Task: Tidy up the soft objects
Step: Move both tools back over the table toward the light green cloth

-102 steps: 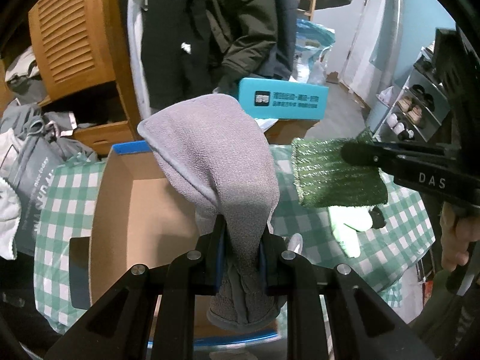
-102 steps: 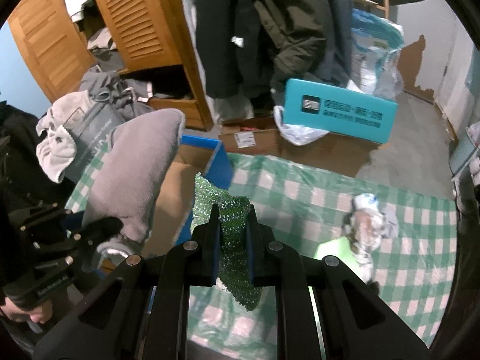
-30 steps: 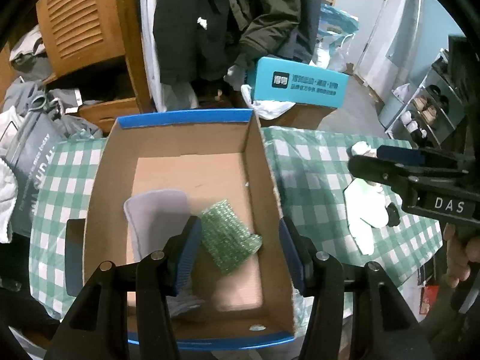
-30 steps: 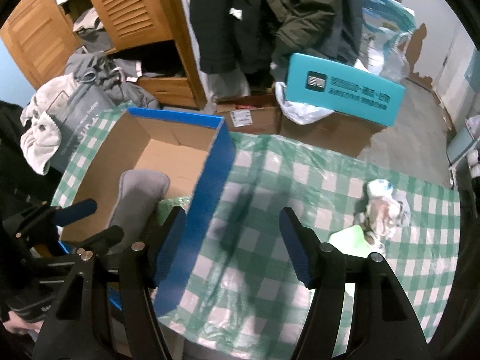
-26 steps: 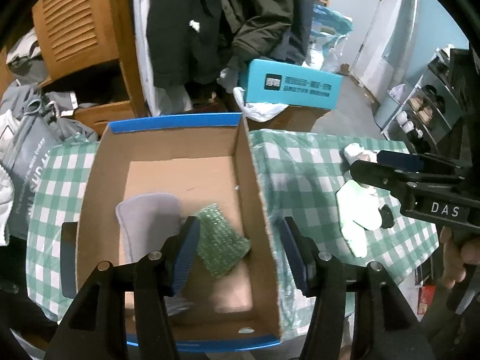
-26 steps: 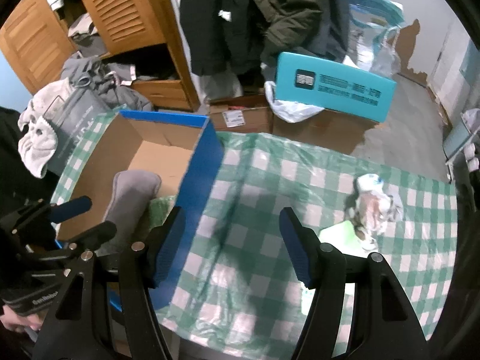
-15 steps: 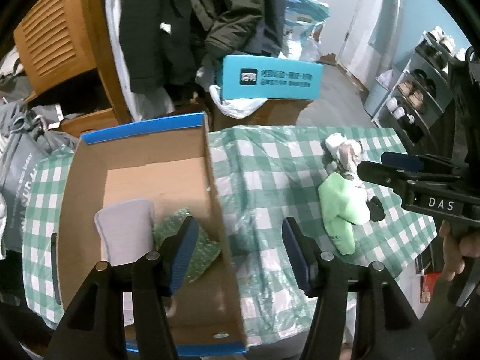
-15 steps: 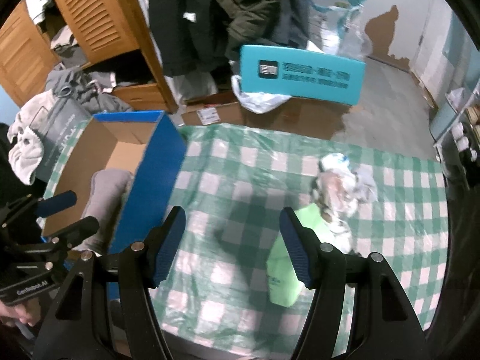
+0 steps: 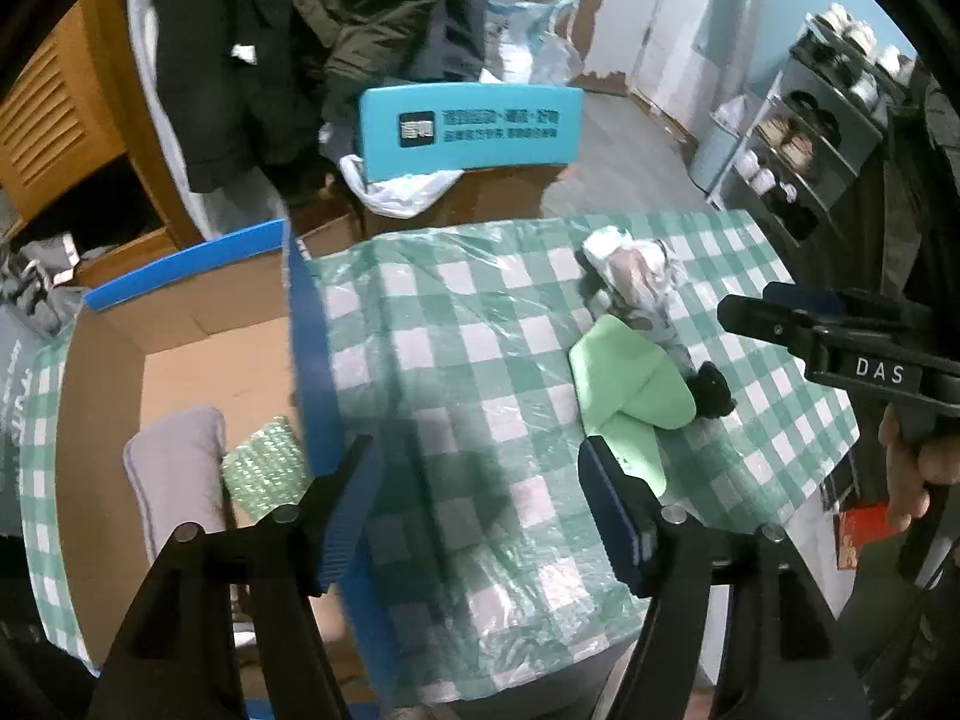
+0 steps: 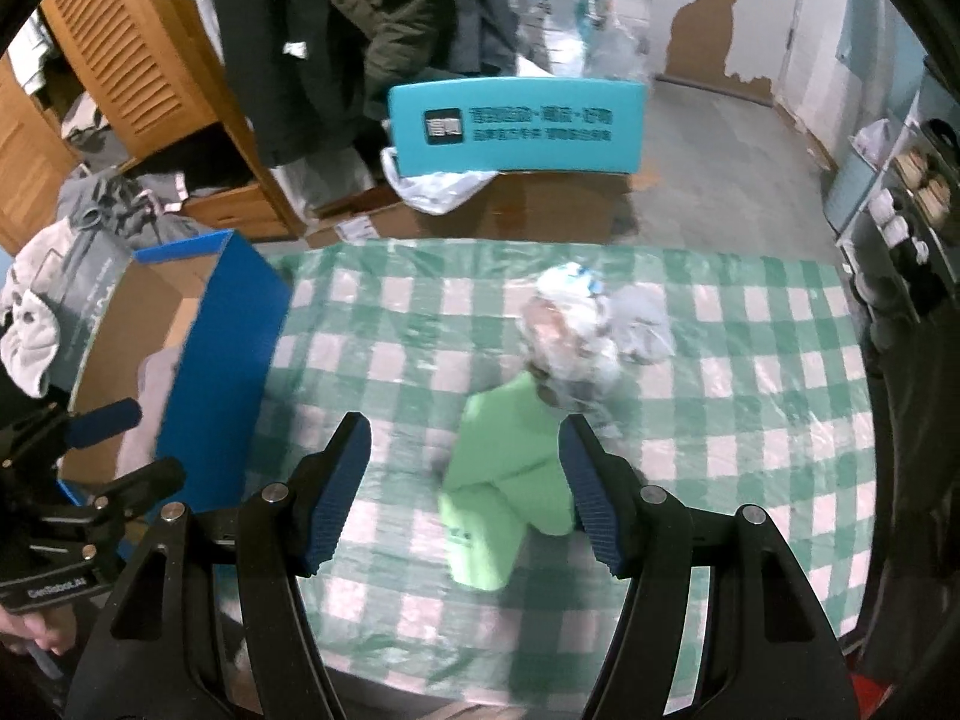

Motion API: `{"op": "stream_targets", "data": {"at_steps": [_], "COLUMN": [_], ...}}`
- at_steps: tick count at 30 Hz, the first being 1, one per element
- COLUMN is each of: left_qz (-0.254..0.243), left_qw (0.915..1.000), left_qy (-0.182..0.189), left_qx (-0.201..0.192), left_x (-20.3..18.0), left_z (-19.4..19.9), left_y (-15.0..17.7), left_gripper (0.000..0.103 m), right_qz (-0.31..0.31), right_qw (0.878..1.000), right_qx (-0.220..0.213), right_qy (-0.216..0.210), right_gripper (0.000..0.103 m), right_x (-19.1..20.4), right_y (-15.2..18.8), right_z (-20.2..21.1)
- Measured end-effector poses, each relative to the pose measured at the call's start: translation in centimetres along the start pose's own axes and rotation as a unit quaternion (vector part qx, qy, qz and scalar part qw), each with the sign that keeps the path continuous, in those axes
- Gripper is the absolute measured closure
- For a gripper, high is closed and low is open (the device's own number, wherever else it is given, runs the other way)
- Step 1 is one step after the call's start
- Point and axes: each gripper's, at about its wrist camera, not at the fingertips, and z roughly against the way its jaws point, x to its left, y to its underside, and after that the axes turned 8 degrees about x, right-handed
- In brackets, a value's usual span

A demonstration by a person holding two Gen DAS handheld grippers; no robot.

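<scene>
Left wrist view: left gripper (image 9: 477, 483) spread wide, empty, over a green checked tablecloth (image 9: 456, 324). Grey sock (image 9: 174, 468) and sparkly green sock (image 9: 264, 465) lie in the cardboard box (image 9: 180, 312).

Right wrist view: right gripper (image 10: 465, 468) wide, empty, above a light green cloth (image 10: 504, 468); the pale bundle (image 10: 570, 330) beside it is too blurry to identify. Coats (image 10: 360, 18) hang behind.

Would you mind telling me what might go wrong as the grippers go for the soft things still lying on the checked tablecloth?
The light green item touches the patterned bundle and a small black item, so the open right gripper may snag or drag a neighbour. The plastic-covered tablecloth looks slick and wrinkled; fingers could pinch the film. The green item is long, so it may catch the cardboard box wall on transfer.
</scene>
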Motion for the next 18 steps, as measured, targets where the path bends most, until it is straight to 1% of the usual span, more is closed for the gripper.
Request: {"op": "stream_targets", "data": {"at_steps": [4, 9, 12, 18], "left_qz": [-0.009, -0.017, -0.027, -0.038], "left_qw": [0.9999, 0.9993, 0.9989, 0.9978], "left_qy": [0.002, 0.018, 0.015, 0.017], "left_qx": [0.014, 0.03, 0.035, 0.051], "left_x": [-1.1, -2.5, -3.3, -4.5], "left_z": [-1.1, -2.6, -3.5, -5.6], "left_y": [-0.2, -0.5, -0.7, -1.2], "left_gripper": [0.033, 0.032, 0.03, 0.03], "right_qz": [-0.015, -0.025, -0.03, -0.044], "right_qw": [1.0, 0.999, 0.999, 0.998], "right_qx": [0.01, 0.015, 0.02, 0.036], "right_qy": [0.007, 0.011, 0.014, 0.026], "right_gripper": [0.038, 0.038, 0.038, 0.038], "right_x": [-2.0, -3.7, -4.6, -6.5], "right_y": [0.8, 1.4, 1.6, 2.3], "right_z": [-0.7, -1.1, -1.5, -3.2]}}
